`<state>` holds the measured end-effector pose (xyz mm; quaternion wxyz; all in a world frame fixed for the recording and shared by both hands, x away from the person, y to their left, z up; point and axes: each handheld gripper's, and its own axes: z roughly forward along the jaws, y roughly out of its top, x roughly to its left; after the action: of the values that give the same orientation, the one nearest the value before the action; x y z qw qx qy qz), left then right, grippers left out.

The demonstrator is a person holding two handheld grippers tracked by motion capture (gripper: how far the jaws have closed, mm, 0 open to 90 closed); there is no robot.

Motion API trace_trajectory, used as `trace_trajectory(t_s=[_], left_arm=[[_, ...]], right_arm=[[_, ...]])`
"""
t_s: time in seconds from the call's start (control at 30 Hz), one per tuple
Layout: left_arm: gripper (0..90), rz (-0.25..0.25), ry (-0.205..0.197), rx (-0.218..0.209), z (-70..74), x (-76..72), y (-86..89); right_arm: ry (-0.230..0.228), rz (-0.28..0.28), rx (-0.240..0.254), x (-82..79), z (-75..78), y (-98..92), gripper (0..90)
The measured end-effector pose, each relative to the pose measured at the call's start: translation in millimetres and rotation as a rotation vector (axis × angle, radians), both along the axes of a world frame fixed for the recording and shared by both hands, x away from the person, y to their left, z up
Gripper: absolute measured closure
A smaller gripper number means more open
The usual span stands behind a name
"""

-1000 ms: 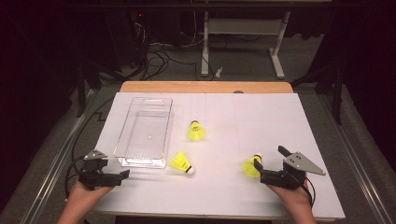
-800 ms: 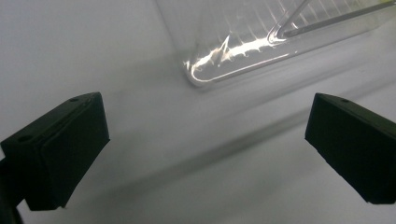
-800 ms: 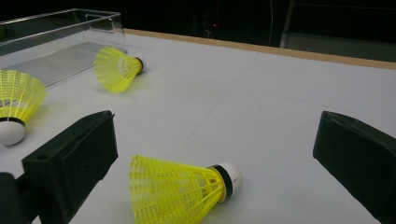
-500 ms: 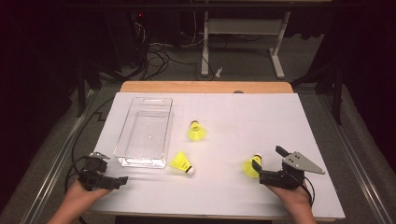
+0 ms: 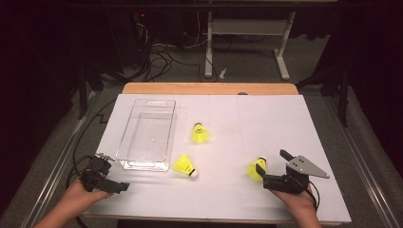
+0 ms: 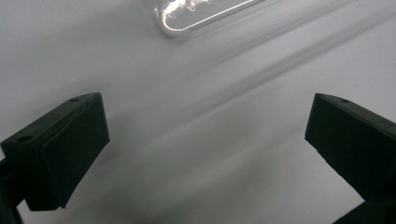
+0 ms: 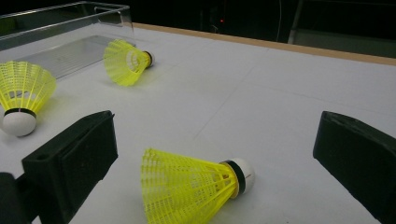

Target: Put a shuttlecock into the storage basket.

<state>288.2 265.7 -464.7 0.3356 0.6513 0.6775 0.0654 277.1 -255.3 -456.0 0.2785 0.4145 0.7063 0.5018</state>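
Yellow shuttlecock (image 7: 194,185) seen lying between wide-open right tongs (image 7: 219,158), not gripped. Left tongs (image 6: 205,149) held wide open, empty, over white surface (image 6: 196,93).

- A lab or test room, probably, though the dark surround hides much of it.
- A worktable (image 5: 266,95) covered in white sheeting stands lit against black.
- At 12 o'clock beyond it, the grey metal legs of an adjustable desk frame (image 5: 247,38).
- At 11 o'clock, loose cables (image 5: 161,57) lie tangled on the grey floor, with a small red indicator light (image 5: 141,15) on equipment above them.
- Metal rails (image 5: 62,156) flank the table at 9 and 3 o'clock.
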Motion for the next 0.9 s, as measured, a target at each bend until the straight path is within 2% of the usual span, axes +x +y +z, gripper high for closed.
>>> trace_trajectory(t_s=[0.1, 0.3, 0.43, 0.9], left_arm=[[0.6, -0.015, 0.022, 0.028, -0.8, 0.4, -0.1], [0.6, -0.034, 0.048, 0.044, -0.1, -0.6, -3.1], [0.6, -0.067, 0.078, 0.064, -0.1, -1.9, -6.7], [0.6, -0.143, 0.15, 0.086, 3.2, -7.1, -30.3]], right_arm=[[0.0, 0.003, 0.0, 0.1, -0.3, 0.4, 0.4], [-0.001, 0.005, -0.006, -0.8, 0.0, 1.5, 0.4], [-0.003, 0.012, -0.009, -1.1, 0.0, 2.5, 0.4], [0.005, 0.022, -0.013, -1.7, -0.4, 4.1, 0.4]])
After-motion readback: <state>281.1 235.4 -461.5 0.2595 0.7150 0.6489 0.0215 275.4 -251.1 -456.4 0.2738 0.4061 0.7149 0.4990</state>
